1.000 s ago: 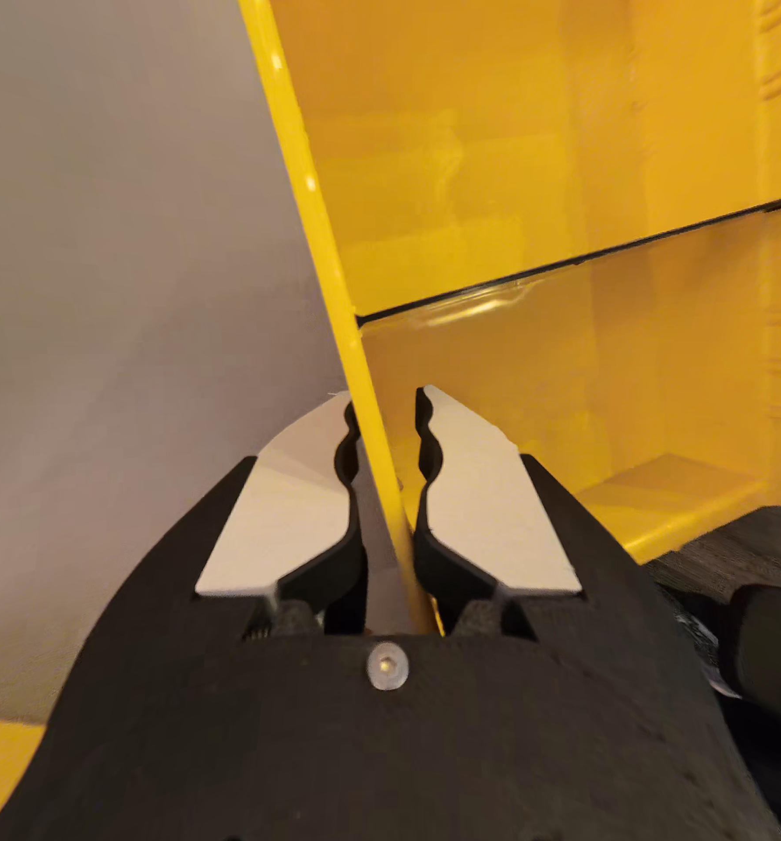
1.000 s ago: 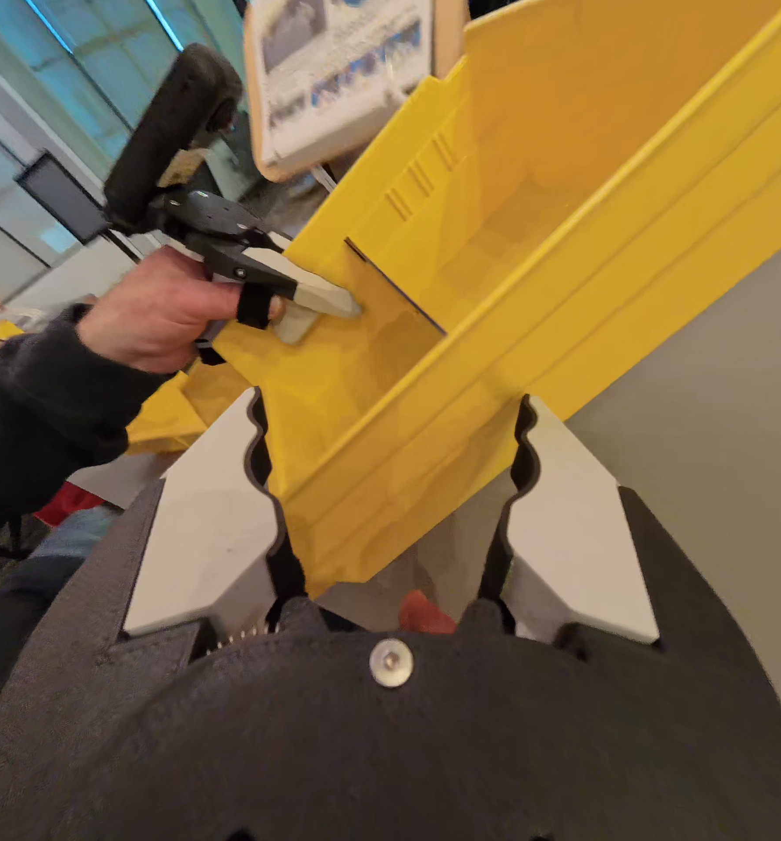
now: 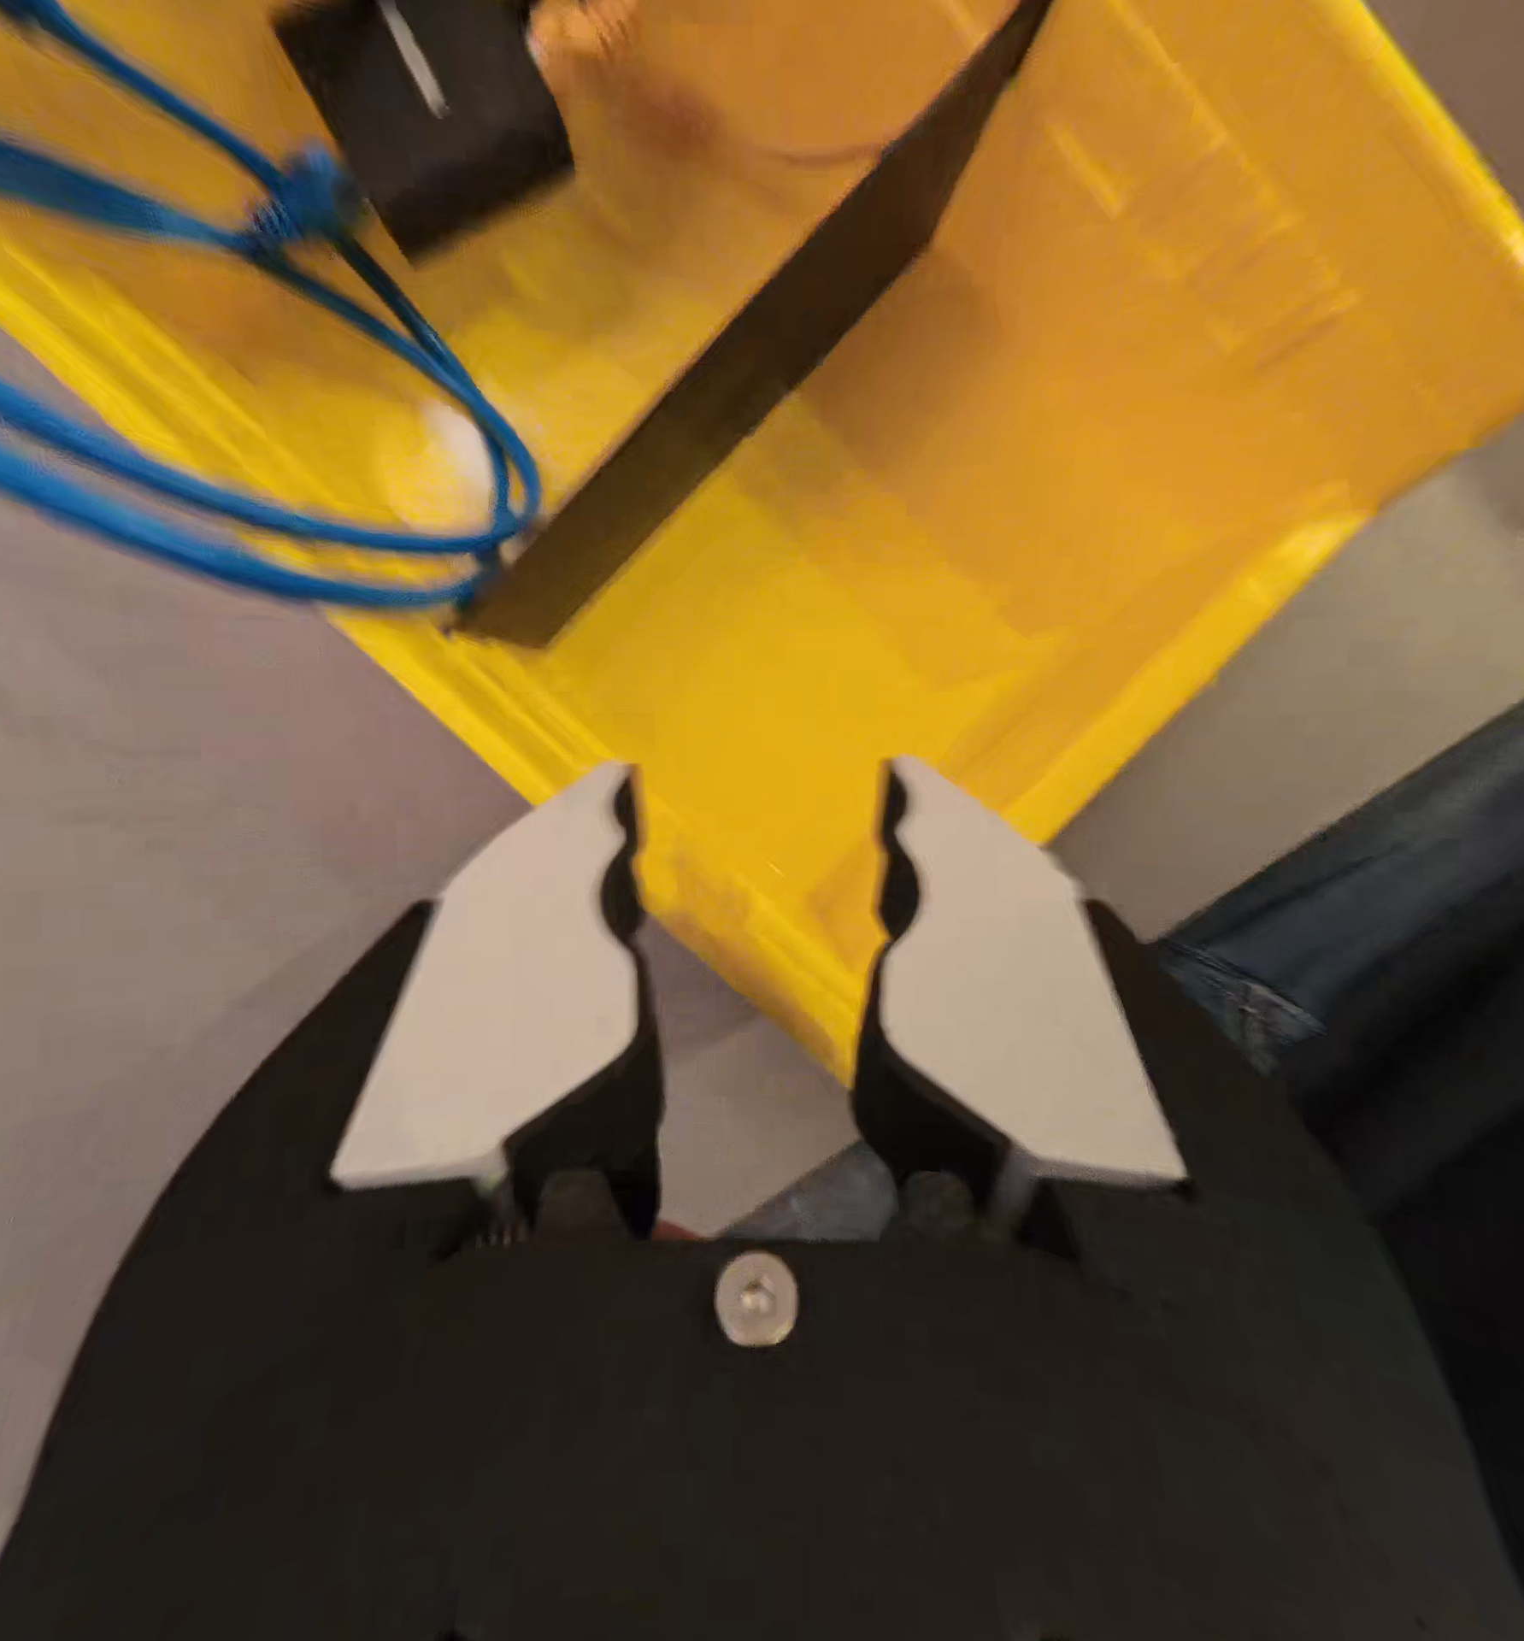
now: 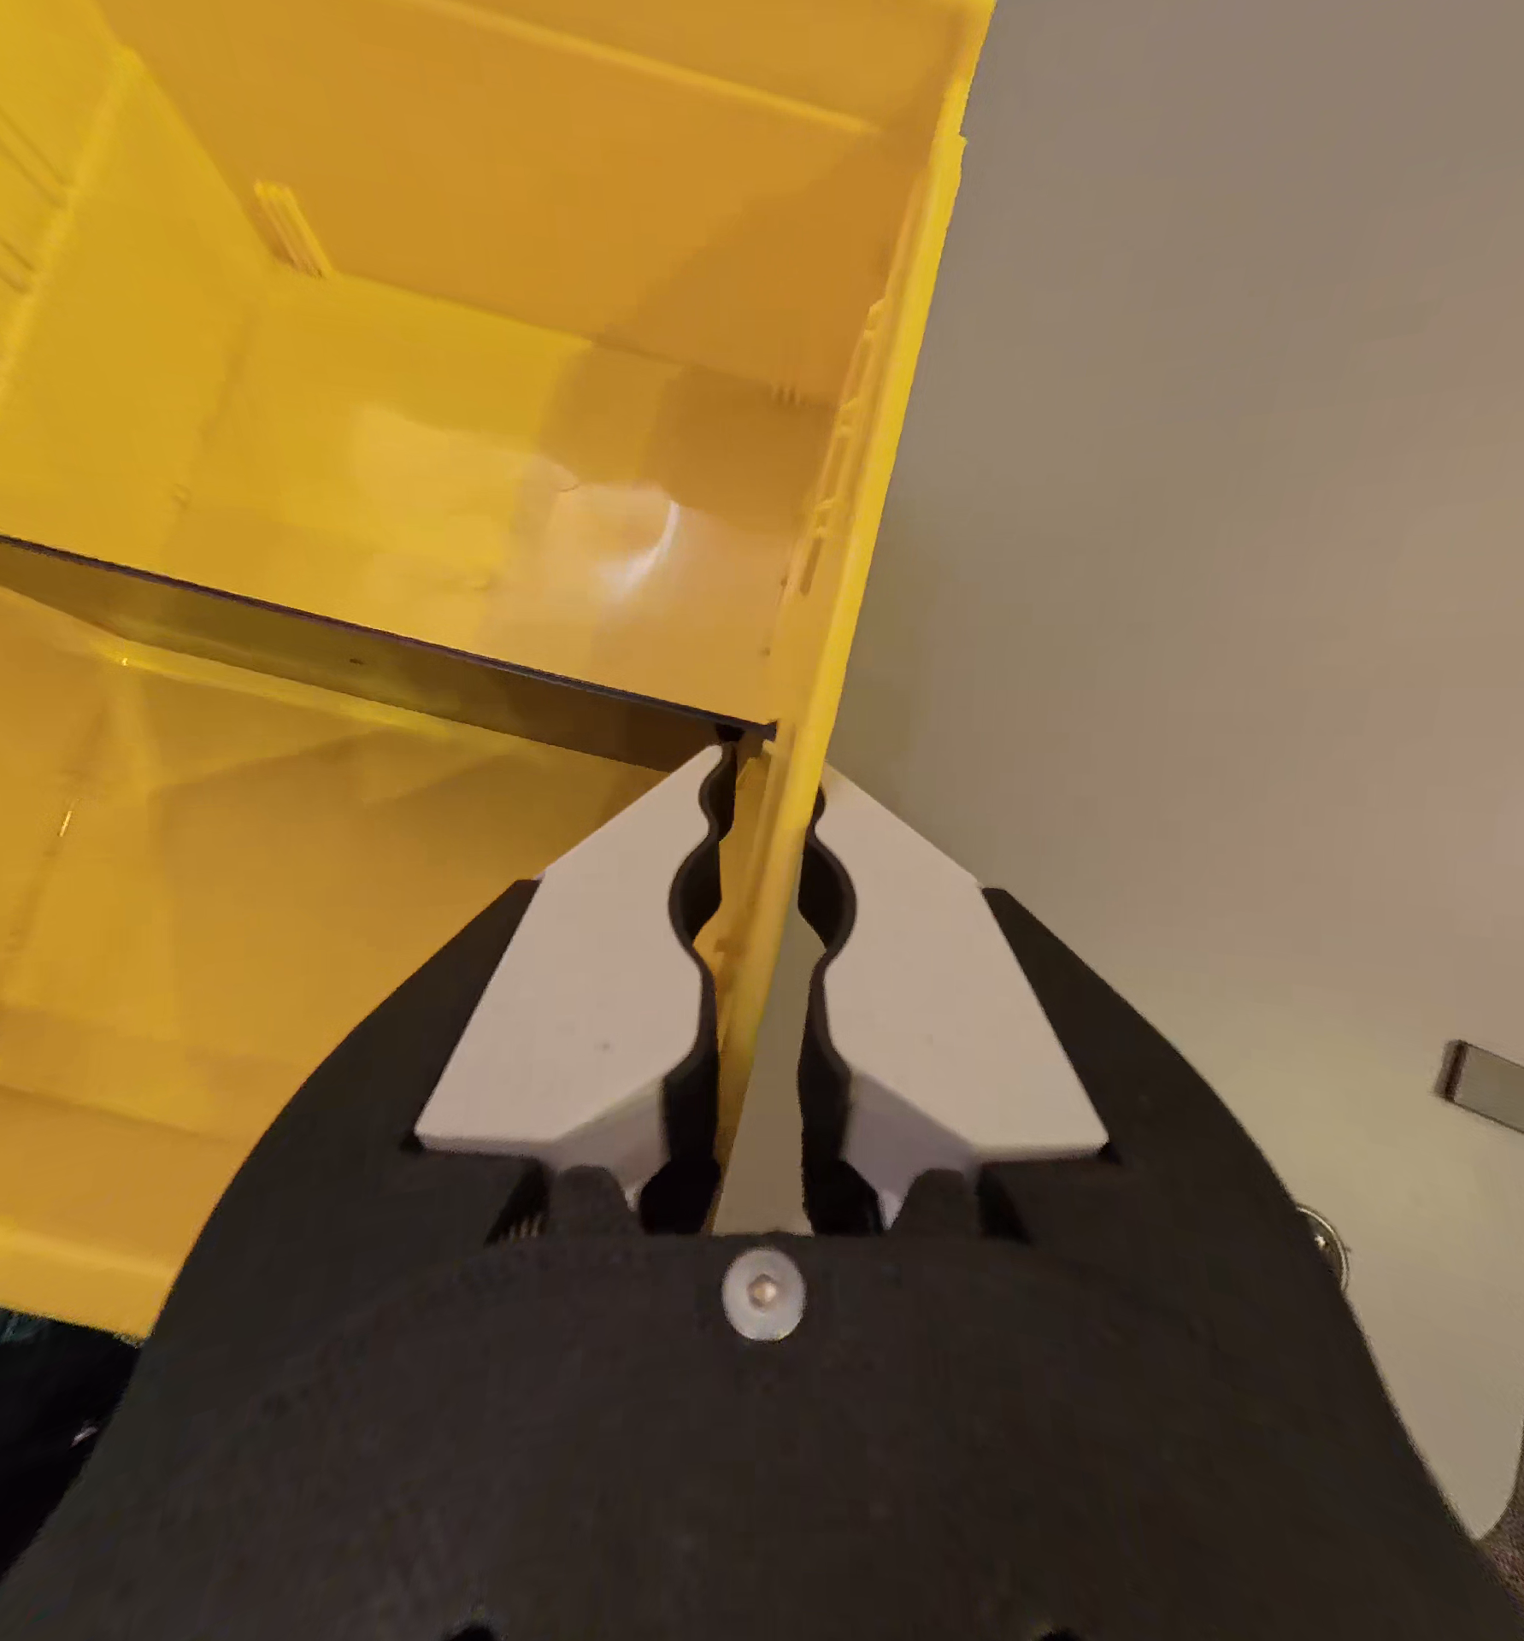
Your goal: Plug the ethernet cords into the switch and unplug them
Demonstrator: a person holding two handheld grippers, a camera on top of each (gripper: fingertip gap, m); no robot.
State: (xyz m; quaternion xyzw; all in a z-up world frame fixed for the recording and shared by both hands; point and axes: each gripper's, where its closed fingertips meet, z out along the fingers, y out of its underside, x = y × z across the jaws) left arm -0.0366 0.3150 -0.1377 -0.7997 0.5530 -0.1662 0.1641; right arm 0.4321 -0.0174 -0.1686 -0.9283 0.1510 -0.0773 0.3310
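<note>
Left hand-held gripper (image 3: 758, 781) has let go of the yellow bin (image 3: 1095, 444), jaws apart; right hand-held gripper (image 4: 767, 781) now clamps its wall, blue ethernet cords (image 3: 234, 497) reachable.

Warm indoor light; left view motion-blurred; wide-angle distortion

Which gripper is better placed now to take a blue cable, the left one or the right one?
Left, probably. The left gripper is open and empty, with the blue cables and black switch ahead. The right gripper is shut on the yellow bin's wall.
</note>
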